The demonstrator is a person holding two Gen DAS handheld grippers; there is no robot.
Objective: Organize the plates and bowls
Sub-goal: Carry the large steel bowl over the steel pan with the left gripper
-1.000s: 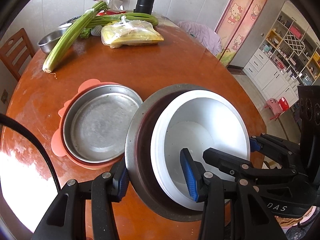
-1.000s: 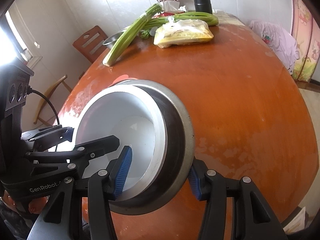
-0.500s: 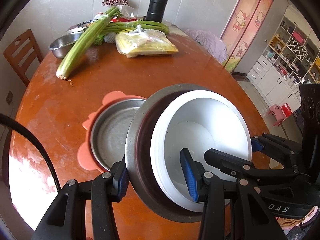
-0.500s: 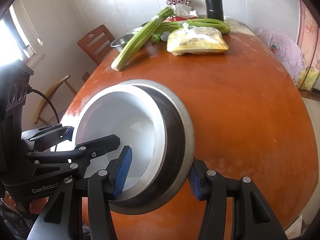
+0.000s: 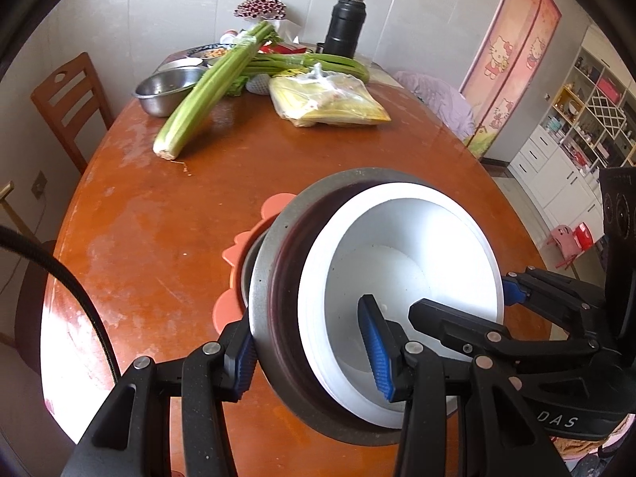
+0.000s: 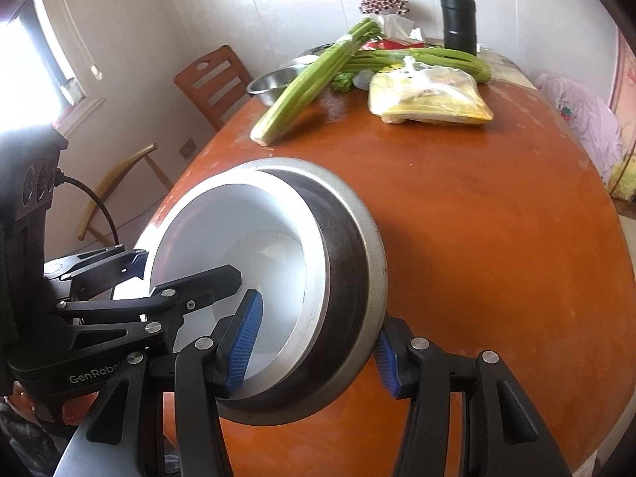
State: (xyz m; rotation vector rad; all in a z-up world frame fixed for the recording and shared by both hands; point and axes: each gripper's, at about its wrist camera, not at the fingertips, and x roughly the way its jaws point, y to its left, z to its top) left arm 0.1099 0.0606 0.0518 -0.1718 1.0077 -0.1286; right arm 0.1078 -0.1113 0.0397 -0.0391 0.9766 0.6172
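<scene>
Both my grippers pinch the nested bowls by opposite rims, lifted off the worktop.

My left gripper clamps one side of the steel bowl with the white bowl nested inside it; one finger sits outside the steel wall, one inside the white bowl. My right gripper grips the opposite rim likewise, so the stack stays balanced and cannot slip. Beyond the steel bowl, partly hidden, a metal pan rests on a pink mat on the worktop, likely where the bowls go.

Black fingers, blue ribbed pads (silver rivets), black cable
</scene>
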